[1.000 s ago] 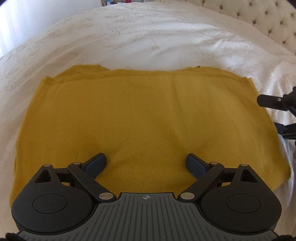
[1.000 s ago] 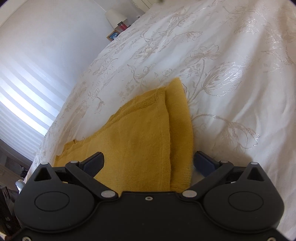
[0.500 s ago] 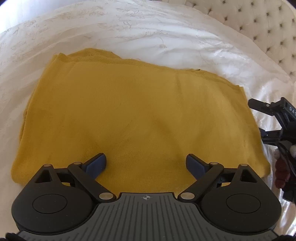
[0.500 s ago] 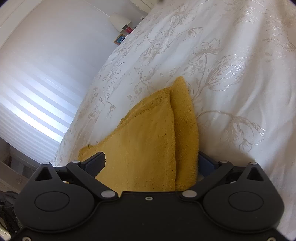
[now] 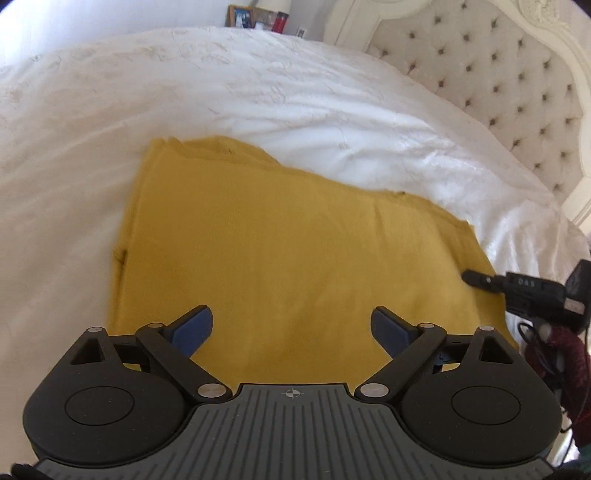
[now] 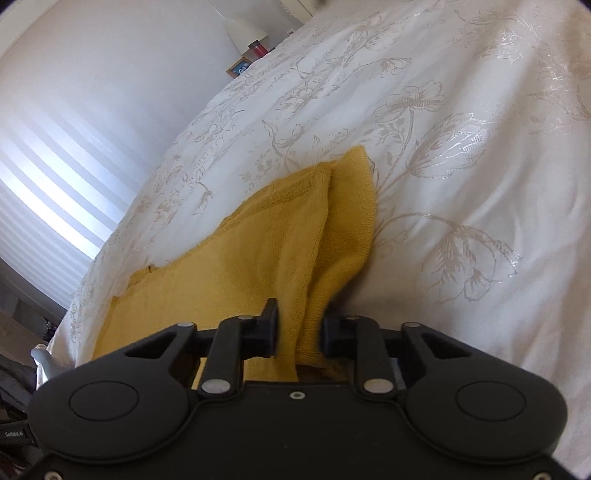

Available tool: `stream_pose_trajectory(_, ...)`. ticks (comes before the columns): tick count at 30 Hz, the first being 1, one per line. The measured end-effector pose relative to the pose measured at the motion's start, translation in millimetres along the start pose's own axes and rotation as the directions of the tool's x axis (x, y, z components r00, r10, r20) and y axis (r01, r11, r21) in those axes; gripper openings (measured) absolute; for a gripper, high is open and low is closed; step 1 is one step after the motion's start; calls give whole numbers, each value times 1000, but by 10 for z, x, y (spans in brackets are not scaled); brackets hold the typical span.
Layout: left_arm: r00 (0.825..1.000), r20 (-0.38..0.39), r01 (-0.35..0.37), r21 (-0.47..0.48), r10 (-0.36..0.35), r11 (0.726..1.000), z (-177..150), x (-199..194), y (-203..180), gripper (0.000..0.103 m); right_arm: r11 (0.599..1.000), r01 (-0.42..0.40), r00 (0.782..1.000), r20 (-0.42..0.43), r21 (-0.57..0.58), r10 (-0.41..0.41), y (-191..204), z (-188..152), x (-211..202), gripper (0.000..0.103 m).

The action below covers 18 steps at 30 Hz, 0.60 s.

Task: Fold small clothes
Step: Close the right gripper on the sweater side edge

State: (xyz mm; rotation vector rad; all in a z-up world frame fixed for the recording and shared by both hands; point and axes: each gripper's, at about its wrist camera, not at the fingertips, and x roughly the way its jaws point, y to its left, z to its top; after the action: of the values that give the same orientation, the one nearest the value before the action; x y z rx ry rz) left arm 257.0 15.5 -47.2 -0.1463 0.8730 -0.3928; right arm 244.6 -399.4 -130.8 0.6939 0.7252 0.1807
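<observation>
A mustard-yellow knit garment [image 5: 295, 258] lies flat, folded in layers, on the white bedspread [image 5: 258, 92]. My left gripper [image 5: 291, 326] is open and empty, its blue fingertips [image 5: 195, 326] spread wide just above the garment's near edge. My right gripper [image 6: 299, 328] is shut on the garment's layered corner [image 6: 306, 288], which bunches up between the jaws. In the left wrist view the right gripper [image 5: 480, 278] shows at the garment's right edge.
A tufted cream headboard [image 5: 517, 85] stands at the far right. A nightstand with a picture frame [image 5: 240, 16] and a red jar [image 5: 280, 22] stands beyond the bed. A bright window with blinds [image 6: 48, 166] is at the left in the right wrist view.
My right gripper has closed on the garment's corner, which it straddled open before. The left gripper has swung and pulled back, staying open over the garment.
</observation>
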Motion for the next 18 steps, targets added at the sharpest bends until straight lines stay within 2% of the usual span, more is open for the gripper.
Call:
stream_pose_trajectory(3,999,42,-23,-12,24,1000,177,-29,209,93,996,54,998,19,-72,-52,141,-28,-6,29)
stream_pose_trajectory(10,994,85,-72,9,71,997,416,57,534,93,983,169,985,35,-71,-167,388,-31,-51,29)
stream_pose_trajectory(13,995,95,-40,-4,41,999,370,42,667,93,975,207,978,26,-88,-205,583,43,-94,28)
stream_pose_trajectory(18,996,86,7,-48,-3,999,329,7,870,93,969,202,979,20,-143,-202,1061,156,-144,28)
